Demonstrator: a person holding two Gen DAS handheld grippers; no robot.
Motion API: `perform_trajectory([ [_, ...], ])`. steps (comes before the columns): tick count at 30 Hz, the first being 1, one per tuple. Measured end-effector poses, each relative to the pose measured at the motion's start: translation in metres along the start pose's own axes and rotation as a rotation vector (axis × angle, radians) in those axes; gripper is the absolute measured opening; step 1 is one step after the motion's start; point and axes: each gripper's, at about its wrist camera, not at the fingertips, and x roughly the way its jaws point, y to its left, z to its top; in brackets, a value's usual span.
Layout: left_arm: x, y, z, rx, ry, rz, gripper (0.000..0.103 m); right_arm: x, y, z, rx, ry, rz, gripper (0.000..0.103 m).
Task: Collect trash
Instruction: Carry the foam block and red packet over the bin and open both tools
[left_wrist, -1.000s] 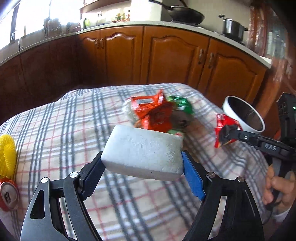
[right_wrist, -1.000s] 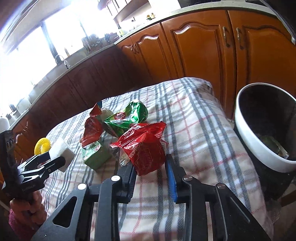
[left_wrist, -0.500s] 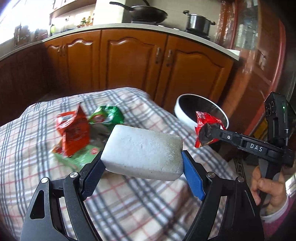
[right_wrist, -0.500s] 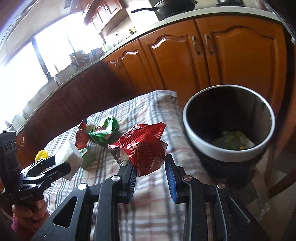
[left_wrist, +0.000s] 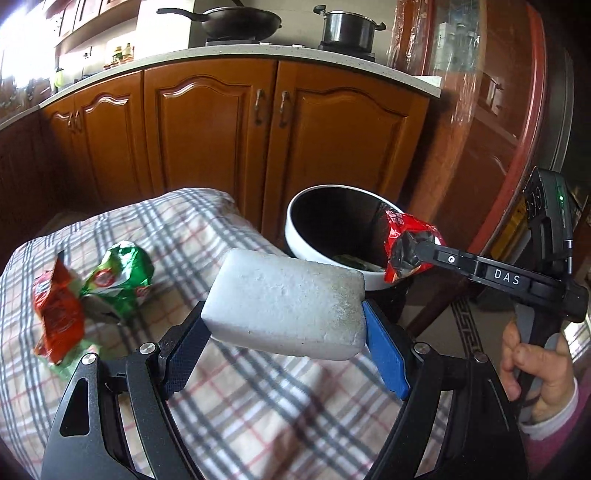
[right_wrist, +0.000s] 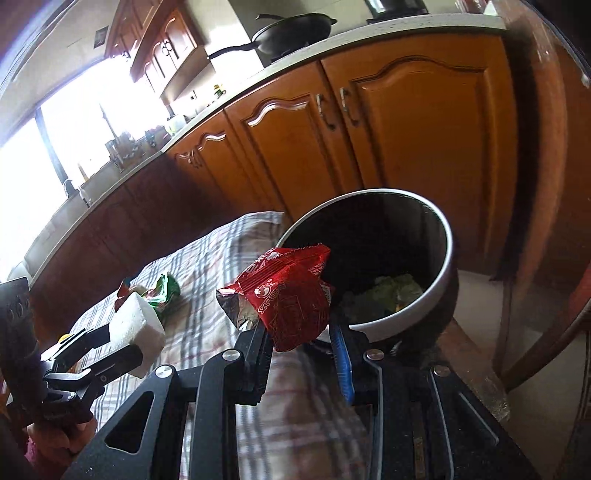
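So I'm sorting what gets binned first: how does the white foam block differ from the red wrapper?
The white foam block is a rigid, matte slab; the red wrapper is crumpled, glossy foil. The block spreads the left gripper wide; the wrapper sits pinched in the narrower right gripper. The wrapper is beside the bin's rim; the block is over the tablecloth. Both are held aloft.

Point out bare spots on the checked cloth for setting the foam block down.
Bare checked tablecloth lies under the left gripper, and between the green wrapper and white-rimmed bin. Crowded: the far-left wrappers, including the orange wrapper.
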Motion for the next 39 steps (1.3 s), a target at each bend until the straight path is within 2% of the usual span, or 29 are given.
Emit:
perform_trajectory([
  [13, 0.043, -0.027, 0.033, 0.037, 0.022, -0.055, 0.081, 0.002, -0.04, 0.019, 0.026, -0.019, -0.052, 0.03],
  [22, 0.075, -0.046, 0.057, 0.085, 0.038, -0.062, 0.082, 0.01, -0.057, 0.034, 0.038, -0.021, -0.069, 0.03],
  [36, 0.114, -0.057, 0.072, 0.104, 0.089, -0.077, 0.084, 0.033, -0.073, 0.052, 0.027, 0.018, -0.079, 0.03],
  [39, 0.122, -0.061, 0.075, 0.106, 0.103, -0.09, 0.086, 0.039, -0.077, 0.055, 0.026, 0.027, -0.085, 0.036],
])
